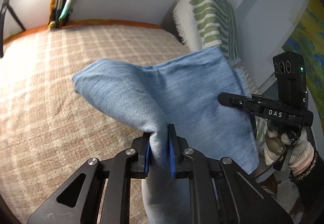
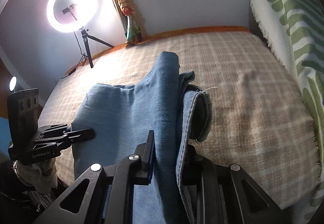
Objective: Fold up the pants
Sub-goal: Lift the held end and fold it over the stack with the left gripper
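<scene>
Your left gripper [image 1: 159,150] pinches a bunched fold of the blue pants [image 1: 182,98], lifting them above the checked blanket [image 1: 60,82]. In the right wrist view, your right gripper [image 2: 168,155] clamps the pants' other edge, denim draped over its fingers

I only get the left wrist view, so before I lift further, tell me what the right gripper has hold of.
Observer: The right gripper is closed on the blue pants, a bunched fold between its jaws.
Operator: Say what lies right of that fold.
Observer: A stitched hem edge, curled open, hangs over the plaid blanket.
Operator: Report what stands at the bed's far corner.
Observer: A lit ring light on a small tripod.
Operator: Confirm my side.
Observer: The left gripper is pinched on the pants' left edge.
</scene>
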`<state>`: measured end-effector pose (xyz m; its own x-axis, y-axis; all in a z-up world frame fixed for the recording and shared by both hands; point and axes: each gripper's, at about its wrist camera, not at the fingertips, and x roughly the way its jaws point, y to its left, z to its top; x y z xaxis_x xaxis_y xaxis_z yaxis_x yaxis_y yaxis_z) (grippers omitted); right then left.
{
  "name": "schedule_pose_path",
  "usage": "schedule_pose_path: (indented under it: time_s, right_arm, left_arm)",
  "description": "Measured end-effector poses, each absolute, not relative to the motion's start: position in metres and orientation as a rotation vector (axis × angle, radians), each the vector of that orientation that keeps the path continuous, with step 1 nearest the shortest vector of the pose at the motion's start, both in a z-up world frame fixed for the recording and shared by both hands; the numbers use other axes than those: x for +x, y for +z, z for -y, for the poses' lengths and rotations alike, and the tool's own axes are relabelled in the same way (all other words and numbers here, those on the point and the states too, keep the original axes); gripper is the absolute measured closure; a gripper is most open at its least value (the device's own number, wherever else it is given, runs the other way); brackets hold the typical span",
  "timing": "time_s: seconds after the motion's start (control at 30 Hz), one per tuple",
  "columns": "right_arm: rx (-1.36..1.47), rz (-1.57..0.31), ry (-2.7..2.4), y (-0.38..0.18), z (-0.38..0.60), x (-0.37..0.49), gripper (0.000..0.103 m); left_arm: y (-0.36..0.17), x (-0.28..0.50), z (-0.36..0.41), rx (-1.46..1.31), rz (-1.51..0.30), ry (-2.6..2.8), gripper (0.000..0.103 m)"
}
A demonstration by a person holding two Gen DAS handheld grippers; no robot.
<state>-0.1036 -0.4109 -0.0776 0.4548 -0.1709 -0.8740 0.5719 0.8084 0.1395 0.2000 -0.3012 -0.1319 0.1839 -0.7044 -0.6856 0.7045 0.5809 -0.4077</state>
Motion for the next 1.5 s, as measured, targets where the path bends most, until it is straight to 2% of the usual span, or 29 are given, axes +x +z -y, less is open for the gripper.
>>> schedule_pose_path:
  time_s: [0.37,0.8,1.5]
  right_arm:
    - [0.418,-0.903,-0.483,-0.036,0.389,-0.106,0.086]
    - [0.361,-0.825,-0.496,0.000,0.406,-0.076,0.086]
    - [0.286,-0.808,-0.511,-0.001,0.530,0.038,0.086]
  left_arm:
    - [-0.093,0.186,0.298,0.012,-0.846,-1.030,0.091]
    - [-0.061,0.217,0.313,0.028,-0.750,-1.028,0.091]
    - [-0.053,0.357,0.374,0.030,-0.670,-0.941,0.091]
